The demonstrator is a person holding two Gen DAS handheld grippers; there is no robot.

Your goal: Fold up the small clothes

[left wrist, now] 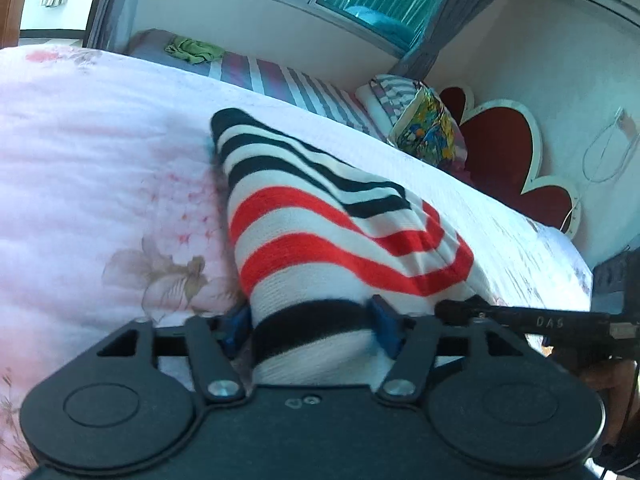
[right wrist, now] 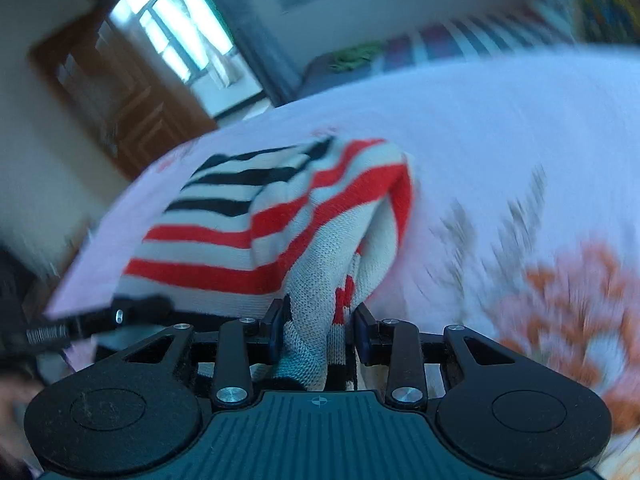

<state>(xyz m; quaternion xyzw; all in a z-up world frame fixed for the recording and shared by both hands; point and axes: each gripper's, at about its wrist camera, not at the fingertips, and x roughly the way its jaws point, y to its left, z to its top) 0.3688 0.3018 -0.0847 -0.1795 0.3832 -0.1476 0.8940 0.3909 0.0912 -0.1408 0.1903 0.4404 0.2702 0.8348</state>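
A small knitted garment [left wrist: 320, 216] with white, red and black stripes lies partly lifted over the pink floral bed cover [left wrist: 100, 152]. My left gripper [left wrist: 310, 326] is shut on one edge of it, on a black stripe, with blue pads at both sides. My right gripper [right wrist: 320, 330] is shut on another bunched edge of the same garment [right wrist: 280, 208], which rises in a fold from the bed cover [right wrist: 500, 128]. The right wrist view is blurred by motion. The other gripper's black finger shows at the side of each view.
A striped sheet with a green cloth [left wrist: 192, 49] lies at the bed's far side. A colourful pillow [left wrist: 428, 128] and a red heart-shaped headboard [left wrist: 504, 152] stand at the right. A wooden door [right wrist: 116, 92] and window are beyond the bed.
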